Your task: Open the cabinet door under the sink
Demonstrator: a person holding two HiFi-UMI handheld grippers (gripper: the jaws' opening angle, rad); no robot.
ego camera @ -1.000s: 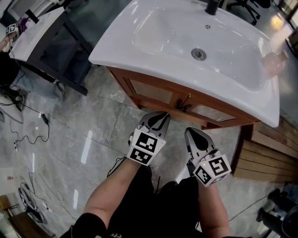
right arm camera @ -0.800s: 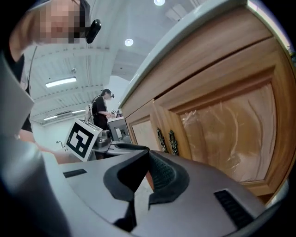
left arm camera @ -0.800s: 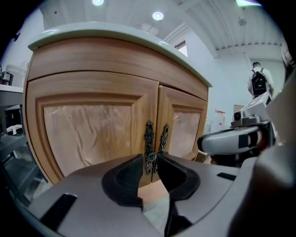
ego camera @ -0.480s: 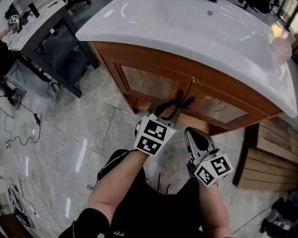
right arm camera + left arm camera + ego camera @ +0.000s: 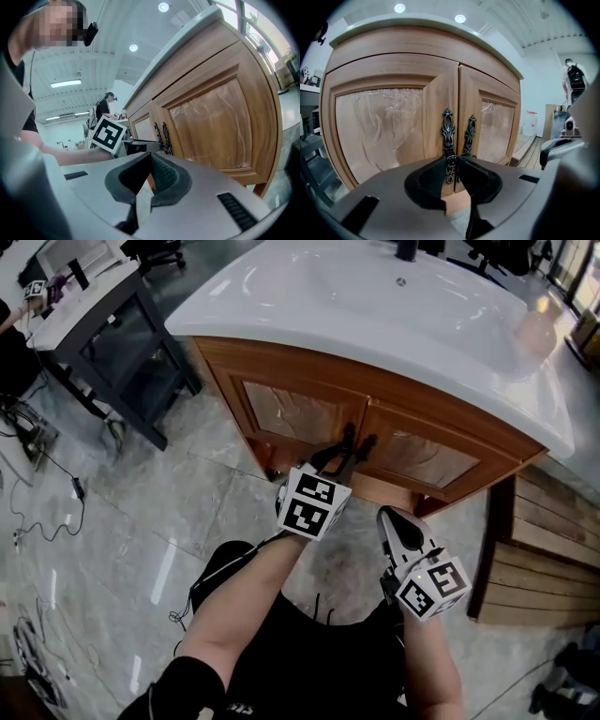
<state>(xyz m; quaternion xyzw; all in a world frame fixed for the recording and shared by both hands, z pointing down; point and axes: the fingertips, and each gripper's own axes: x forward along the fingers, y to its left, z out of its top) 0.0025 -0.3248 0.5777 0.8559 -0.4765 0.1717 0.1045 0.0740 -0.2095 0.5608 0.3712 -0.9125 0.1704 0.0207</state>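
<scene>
Under the white sink point(image 5: 281, 334) a wooden cabinet has two doors, left door point(image 5: 291, 413) and right door point(image 5: 422, 457), both closed. Dark ornate handles hang side by side at the middle seam: left handle point(image 5: 348, 439) point(image 5: 448, 131) and right handle point(image 5: 367, 446) point(image 5: 469, 133). My left gripper point(image 5: 343, 457) point(image 5: 451, 164) is at the seam; its jaws have just been closing, and their tips pinch the lower end of the left handle. Lower and nearer me, my right gripper point(image 5: 392, 517) point(image 5: 150, 161) is shut on nothing, pointing along the right door.
A dark desk point(image 5: 103, 324) stands left of the cabinet, with cables point(image 5: 37, 465) on the marble floor. Wooden planks point(image 5: 544, 540) lie to the right. In the right gripper view a person point(image 5: 105, 105) stands far off.
My left gripper went forward from the floor gap up to the cabinet's handles, opened from shut, and now closes round the left handle. The right gripper sank a little.
</scene>
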